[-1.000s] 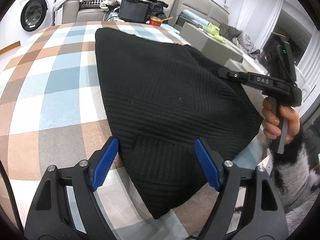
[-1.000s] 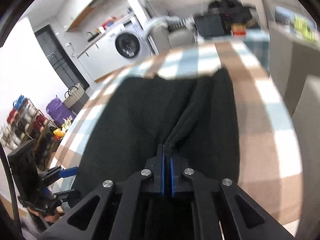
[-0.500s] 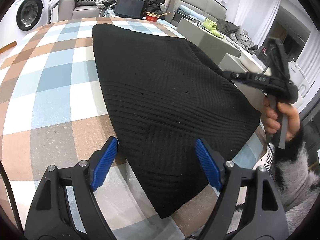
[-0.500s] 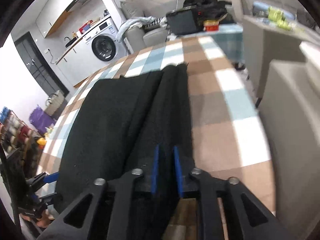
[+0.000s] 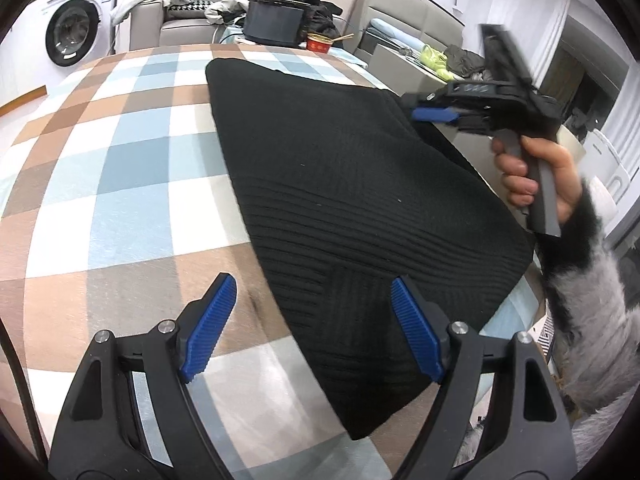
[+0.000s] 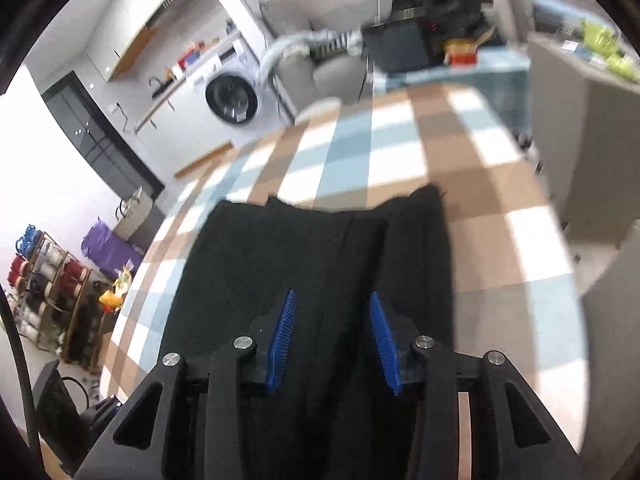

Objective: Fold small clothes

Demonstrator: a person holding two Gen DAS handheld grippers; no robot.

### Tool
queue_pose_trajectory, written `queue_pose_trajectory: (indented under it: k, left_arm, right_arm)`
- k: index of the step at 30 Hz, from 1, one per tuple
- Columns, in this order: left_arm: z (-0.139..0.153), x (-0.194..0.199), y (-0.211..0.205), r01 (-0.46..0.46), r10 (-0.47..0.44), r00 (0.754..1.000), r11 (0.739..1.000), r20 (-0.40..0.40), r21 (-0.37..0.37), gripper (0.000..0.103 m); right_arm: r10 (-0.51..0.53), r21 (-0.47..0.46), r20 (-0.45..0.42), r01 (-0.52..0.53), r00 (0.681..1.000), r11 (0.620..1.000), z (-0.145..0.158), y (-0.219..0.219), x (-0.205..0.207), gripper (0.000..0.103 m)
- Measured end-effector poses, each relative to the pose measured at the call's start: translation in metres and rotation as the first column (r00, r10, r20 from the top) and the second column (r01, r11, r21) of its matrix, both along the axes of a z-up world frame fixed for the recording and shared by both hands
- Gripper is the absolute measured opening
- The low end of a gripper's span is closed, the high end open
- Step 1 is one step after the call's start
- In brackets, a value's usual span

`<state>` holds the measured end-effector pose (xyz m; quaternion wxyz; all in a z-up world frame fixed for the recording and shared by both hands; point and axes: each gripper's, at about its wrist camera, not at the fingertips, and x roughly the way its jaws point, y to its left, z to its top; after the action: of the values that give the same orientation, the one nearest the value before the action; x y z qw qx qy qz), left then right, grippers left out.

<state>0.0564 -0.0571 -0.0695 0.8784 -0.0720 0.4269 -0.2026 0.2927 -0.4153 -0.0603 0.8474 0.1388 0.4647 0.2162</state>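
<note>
Since a second ago, the right gripper (image 6: 332,340) has let go of the pinched ridge of cloth it was clamped on: its blue ribbed pads have just been opening, and now stand partly apart with fabric below and between them but not pressed by either. It has also swung across, so that in the left wrist view the right gripper (image 5: 434,114) hangs over the far right edge of the cloth, held by a hand (image 5: 532,176) in a fuzzy grey sleeve.

The black ribbed-knit garment (image 5: 352,200) lies flat on the brown, blue and white checked cloth-covered table (image 5: 120,168). Its long axis runs from the near right corner away to the far left. From the left gripper (image 5: 312,328), whose pads stand wide apart and grip nothing, the garment's near corner lies just ahead and to the right, so the left hand seems the nearer one for that end, and the right for the far edge.

The knit looks thick and soft, doubled over, with a raised fold still showing along its right side in the right wrist view (image 6: 372,240).
</note>
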Motion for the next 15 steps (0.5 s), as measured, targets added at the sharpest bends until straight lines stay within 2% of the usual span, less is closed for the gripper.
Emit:
queue_pose_trajectory:
  k: [1,3,5,8,10,12,14,15]
  left_arm:
    - [-0.001,0.0,0.002,-0.006,0.006,1.0,1.0,-0.003,0.0,0.078]
    - [-0.002,0.001,0.005,-0.014,0.014,1.0,1.0,-0.01,-0.006,0.078]
    - [-0.003,0.002,0.006,-0.014,0.014,1.0,1.0,-0.012,-0.01,0.078]
    - [-0.004,0.001,0.007,-0.017,0.017,1.0,1.0,-0.011,-0.008,0.078]
    - [-0.004,0.0,0.007,-0.017,0.017,1.0,1.0,-0.013,-0.011,0.078]
    - [-0.005,0.0,0.006,-0.011,0.011,1.0,1.0,-0.01,-0.008,0.078]
    - [-0.005,0.0,0.004,-0.01,0.01,1.0,1.0,-0.005,0.002,0.078]
    - [-0.005,0.0,0.004,-0.016,0.016,1.0,1.0,-0.005,0.004,0.078]
  right_arm:
    - [0.013,-0.007,-0.02,-0.013,1.0,1.0,-0.006,0.005,0.007,0.037]
    - [0.027,-0.061,-0.055,-0.03,0.998,0.998,-0.019,0.015,0.019,0.016]
    - [0.034,-0.09,-0.032,-0.036,0.999,0.995,-0.018,0.019,0.022,0.006]
    - [0.061,-0.096,0.093,-0.052,0.994,0.994,0.01,0.022,0.012,0.005]
    - [0.05,-0.114,0.132,-0.035,0.99,0.993,0.024,0.02,0.008,0.005]
    - [0.045,-0.21,0.128,-0.018,0.991,0.977,0.018,0.028,0.013,0.005]
    - [0.058,-0.28,0.083,-0.033,0.995,0.959,0.0,0.038,0.02,0.006]
    - [0.047,-0.324,0.054,-0.027,0.997,0.946,-0.011,0.041,0.025,0.011]
